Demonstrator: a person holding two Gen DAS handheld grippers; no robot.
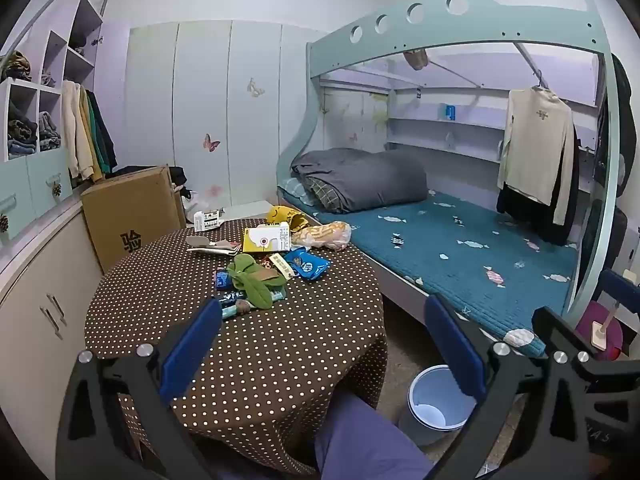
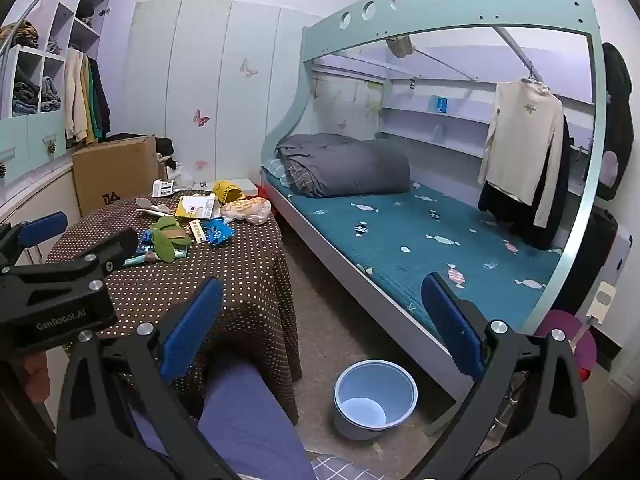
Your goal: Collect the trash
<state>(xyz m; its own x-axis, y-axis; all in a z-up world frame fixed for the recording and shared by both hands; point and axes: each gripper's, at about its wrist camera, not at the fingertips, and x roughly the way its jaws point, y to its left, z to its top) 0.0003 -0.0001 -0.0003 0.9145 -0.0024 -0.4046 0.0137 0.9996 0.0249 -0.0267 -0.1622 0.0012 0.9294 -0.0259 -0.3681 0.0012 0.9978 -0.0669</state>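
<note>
A round table with a brown dotted cloth point(image 1: 280, 340) point(image 2: 240, 280) carries a pile of litter: a blue snack packet point(image 1: 307, 265) point(image 2: 218, 233), a yellow-white carton point(image 1: 267, 239) point(image 2: 197, 206), an orange-white plastic bag point(image 1: 324, 236) point(image 2: 247, 209), a green cloth item point(image 1: 256, 282) point(image 2: 170, 238) and small wrappers point(image 1: 232, 300). A pale blue bin point(image 1: 436, 400) point(image 2: 374, 398) stands on the floor right of the table; it looks empty. My left gripper point(image 1: 324, 352) is open and empty above the table's near edge. My right gripper point(image 2: 320, 328) is open and empty, over the floor between table and bed.
A bunk bed point(image 1: 460, 248) with a teal mattress and grey duvet fills the right side. A cardboard box point(image 1: 132, 216) and cabinets point(image 1: 44, 300) stand left of the table. A person's leg in purple trousers point(image 2: 248, 420) is at the bottom. The left gripper's body shows in the right wrist view point(image 2: 60, 296).
</note>
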